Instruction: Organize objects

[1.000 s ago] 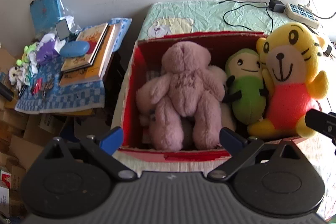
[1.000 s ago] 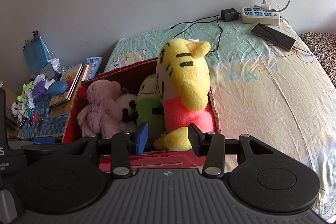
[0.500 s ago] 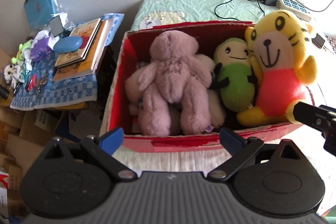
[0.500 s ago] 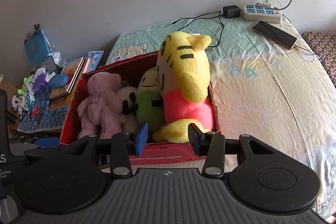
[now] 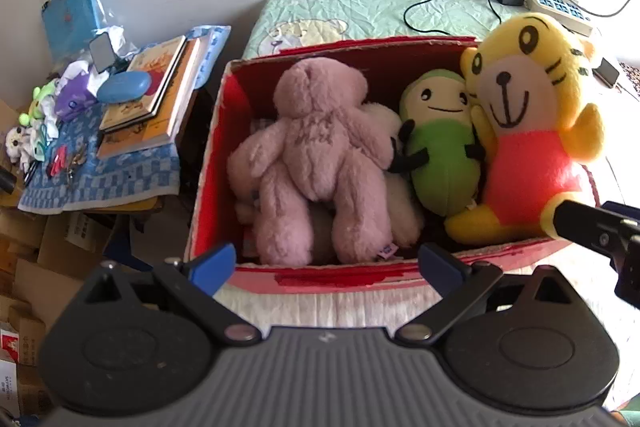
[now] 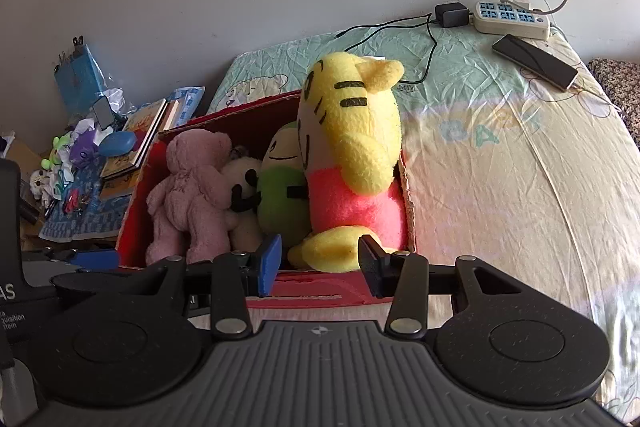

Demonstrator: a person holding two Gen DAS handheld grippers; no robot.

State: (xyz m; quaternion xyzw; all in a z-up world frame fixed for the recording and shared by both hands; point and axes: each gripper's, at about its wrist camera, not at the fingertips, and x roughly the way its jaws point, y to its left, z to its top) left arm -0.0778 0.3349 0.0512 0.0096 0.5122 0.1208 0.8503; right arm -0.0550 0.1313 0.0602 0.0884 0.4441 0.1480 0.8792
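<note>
Status: nearly complete. Pink bear (image 5: 316, 163), green doll (image 5: 442, 155) and yellow tiger (image 5: 532, 143) packed in red box (image 5: 208, 163), just ahead of fingers. Left gripper (image 5: 324, 263) wide open, empty. Right gripper (image 6: 318, 261) part open, empty. Remaining: nothing visible on bed (image 6: 520, 167).

I see the red box (image 5: 208, 163) as matt cardboard, with raw corrugated paper at its torn right edge. The pink bear (image 5: 320, 163) looks long-piled and shaggy; the yellow tiger (image 6: 352, 147) and green doll (image 5: 444, 163) look short fleece. The bed sheet (image 6: 520, 195) is creased matt cloth. My right gripper (image 6: 318, 265) looks matt black plastic, ribbed.
</note>
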